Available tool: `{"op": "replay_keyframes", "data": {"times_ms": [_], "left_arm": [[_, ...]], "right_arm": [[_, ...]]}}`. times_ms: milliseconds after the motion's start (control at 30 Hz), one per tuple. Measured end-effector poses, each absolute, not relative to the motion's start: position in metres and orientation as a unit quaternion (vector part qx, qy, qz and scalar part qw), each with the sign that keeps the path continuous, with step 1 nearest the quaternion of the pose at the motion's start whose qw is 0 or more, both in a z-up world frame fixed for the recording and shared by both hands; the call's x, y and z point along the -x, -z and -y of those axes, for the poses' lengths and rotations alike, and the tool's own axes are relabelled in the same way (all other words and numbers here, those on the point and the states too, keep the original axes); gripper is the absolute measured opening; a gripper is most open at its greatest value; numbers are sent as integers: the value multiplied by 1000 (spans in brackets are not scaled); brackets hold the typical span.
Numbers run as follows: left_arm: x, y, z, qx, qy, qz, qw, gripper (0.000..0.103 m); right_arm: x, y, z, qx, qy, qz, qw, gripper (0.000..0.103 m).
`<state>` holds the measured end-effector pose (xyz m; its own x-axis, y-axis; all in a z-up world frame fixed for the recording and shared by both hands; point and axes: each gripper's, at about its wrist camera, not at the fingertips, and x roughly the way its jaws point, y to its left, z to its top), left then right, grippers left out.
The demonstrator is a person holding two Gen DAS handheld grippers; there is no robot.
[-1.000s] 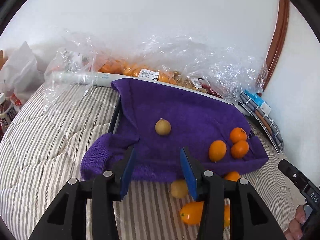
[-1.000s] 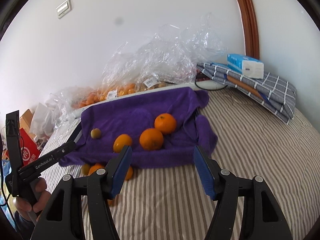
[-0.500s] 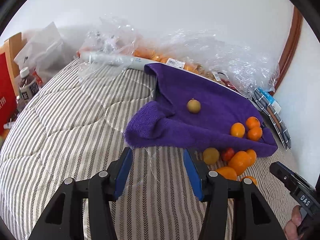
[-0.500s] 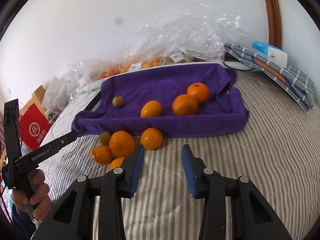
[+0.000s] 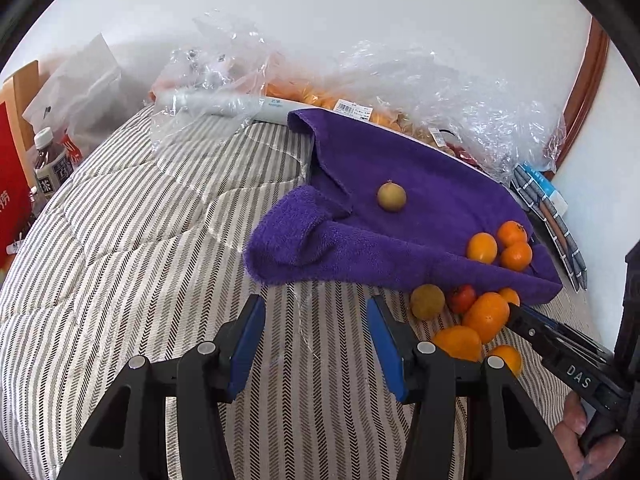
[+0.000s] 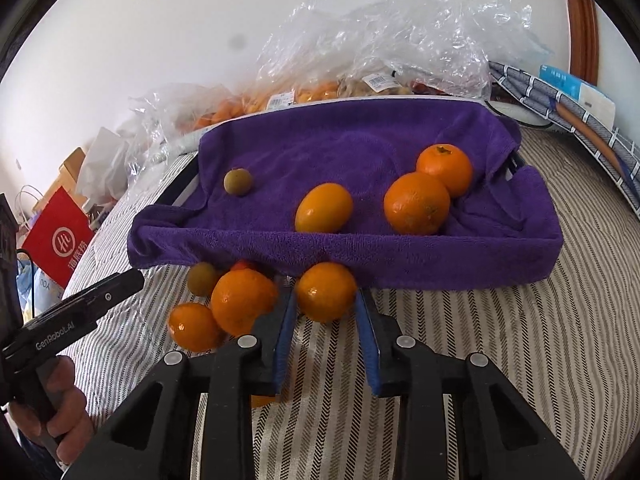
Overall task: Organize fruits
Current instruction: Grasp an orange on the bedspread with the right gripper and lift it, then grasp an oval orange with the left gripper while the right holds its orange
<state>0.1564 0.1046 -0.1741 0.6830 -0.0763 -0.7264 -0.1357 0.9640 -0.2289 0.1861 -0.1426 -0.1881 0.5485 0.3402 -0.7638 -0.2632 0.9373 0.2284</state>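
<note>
My right tool [image 6: 326,312] sits low on the bed [image 6: 500,340], its blue pads flanking an orange [image 6: 326,291] that lies just off the front edge of the purple towel [image 6: 360,152]. The pads look close to the fruit's sides, but I cannot tell whether they press it yet. I judge this is the pick-up step: the towel covers a tray, and the loose fruit in front of it belongs up there with the three oranges [image 6: 416,202] and the small brown fruit [image 6: 237,181] already on it.

My left tool [image 5: 316,332] is spread wide and holds nothing, over bare striped bedding near the towel's front left corner, probably kept clear while the right one works.

The right view shows the orange between the pads; the left view does not, but it shows a small red fruit [image 5: 462,298] in the pile [image 5: 484,316], mostly hidden in the right view.
</note>
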Motion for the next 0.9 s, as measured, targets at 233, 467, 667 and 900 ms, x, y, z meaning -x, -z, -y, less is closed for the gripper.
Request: {"op": "replay_keyframes", "data": {"times_ms": [233, 467, 667, 900], "left_arm": [[-156, 174, -100, 127, -5, -402, 907, 50], [-155, 174, -92, 107, 3, -402, 909, 50], [-152, 172, -91, 122, 41, -399, 908, 50], [-145, 164, -70, 93, 93, -381, 915, 50]], "right_arm": [[-191, 192, 135, -37, -165, -447, 878, 34], [-175, 180, 149, -31, -140, -423, 895, 33], [-159, 176, 181, -35, -113, -415, 902, 34], [-146, 180, 210, -53, -106, -416, 902, 34]]}}
